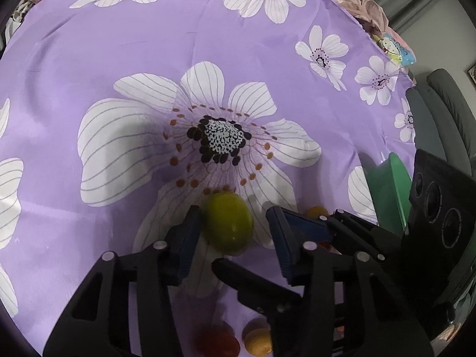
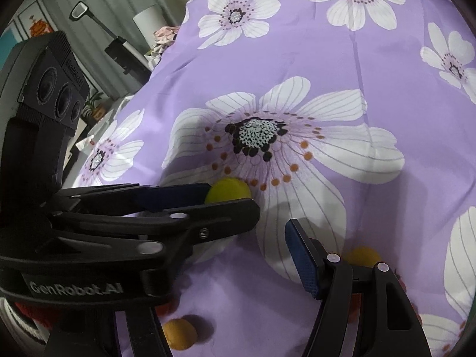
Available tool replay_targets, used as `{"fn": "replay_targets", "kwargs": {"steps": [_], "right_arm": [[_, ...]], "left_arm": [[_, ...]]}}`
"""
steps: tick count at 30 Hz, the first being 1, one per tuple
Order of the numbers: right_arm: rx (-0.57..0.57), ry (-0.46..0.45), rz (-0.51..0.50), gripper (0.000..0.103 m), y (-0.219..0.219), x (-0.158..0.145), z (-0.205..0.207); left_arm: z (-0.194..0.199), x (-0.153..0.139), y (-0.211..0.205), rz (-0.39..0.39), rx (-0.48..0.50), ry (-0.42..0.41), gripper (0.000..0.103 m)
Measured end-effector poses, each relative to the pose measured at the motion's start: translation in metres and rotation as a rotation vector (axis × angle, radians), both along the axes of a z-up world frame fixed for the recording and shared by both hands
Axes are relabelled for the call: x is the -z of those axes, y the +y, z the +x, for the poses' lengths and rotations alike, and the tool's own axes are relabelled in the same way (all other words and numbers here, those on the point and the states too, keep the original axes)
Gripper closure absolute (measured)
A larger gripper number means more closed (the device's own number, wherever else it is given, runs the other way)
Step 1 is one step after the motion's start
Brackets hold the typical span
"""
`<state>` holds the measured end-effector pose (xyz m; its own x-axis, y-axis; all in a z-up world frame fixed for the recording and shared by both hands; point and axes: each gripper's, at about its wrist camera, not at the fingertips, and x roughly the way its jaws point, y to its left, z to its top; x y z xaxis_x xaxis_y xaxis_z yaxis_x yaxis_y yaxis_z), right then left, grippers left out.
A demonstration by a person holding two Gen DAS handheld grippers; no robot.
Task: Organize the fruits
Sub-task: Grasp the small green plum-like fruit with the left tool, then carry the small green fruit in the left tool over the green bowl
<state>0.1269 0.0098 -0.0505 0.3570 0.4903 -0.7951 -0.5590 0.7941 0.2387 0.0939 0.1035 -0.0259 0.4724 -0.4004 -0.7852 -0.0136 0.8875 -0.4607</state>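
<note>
A: Where's the fruit?

B: A yellow-green lemon (image 1: pixel 228 223) lies on the purple flowered cloth (image 1: pixel 119 59), between the fingers of the left gripper (image 1: pixel 235 223). One pad touches its side, the other stands clear, so nothing is pinched.

A: And the right gripper (image 2: pixel 272 223)?

B: Jaws spread, empty, just beside the left one.

A: Any writing?

B: "GenRobot.AI" on the left gripper's body, seen from the right wrist.

A: Room to move?

B: Bare cloth beyond the lemon; a green bin (image 1: pixel 386 190) stands at the cloth's right edge.

A: Count?

B: One lemon, three orange fruits (image 1: pixel 258 342) (image 1: pixel 316 211) (image 2: pixel 361 256), one red fruit (image 1: pixel 218 340).
</note>
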Motion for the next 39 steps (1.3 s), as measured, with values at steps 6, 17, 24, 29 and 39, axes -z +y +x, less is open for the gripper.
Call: {"fn": "replay_targets", "kwargs": {"steps": [6, 17, 24, 29, 39], "right_arm": [[-0.018, -0.005, -0.013, 0.045, 0.010, 0.004, 0.008], [-0.013, -0.022, -0.016, 0.064, 0.011, 0.004, 0.007], [-0.003, -0.050, -0.034, 0.064, 0.007, -0.008, -0.005], [0.002, -0.076, -0.036, 0.064, 0.002, -0.020, -0.020], [0.014, -0.095, -0.037, 0.064, -0.013, -0.033, -0.054]], "left_arm": [[0.003, 0.002, 0.000, 0.033, 0.003, 0.002, 0.068], [0.003, 0.002, -0.001, 0.018, 0.018, -0.014, 0.068], [-0.008, -0.008, -0.006, -0.015, 0.021, -0.037, 0.068], [-0.022, -0.019, -0.013, -0.011, 0.026, -0.066, 0.068], [-0.057, -0.035, -0.034, -0.003, 0.039, -0.093, 0.068]]}}
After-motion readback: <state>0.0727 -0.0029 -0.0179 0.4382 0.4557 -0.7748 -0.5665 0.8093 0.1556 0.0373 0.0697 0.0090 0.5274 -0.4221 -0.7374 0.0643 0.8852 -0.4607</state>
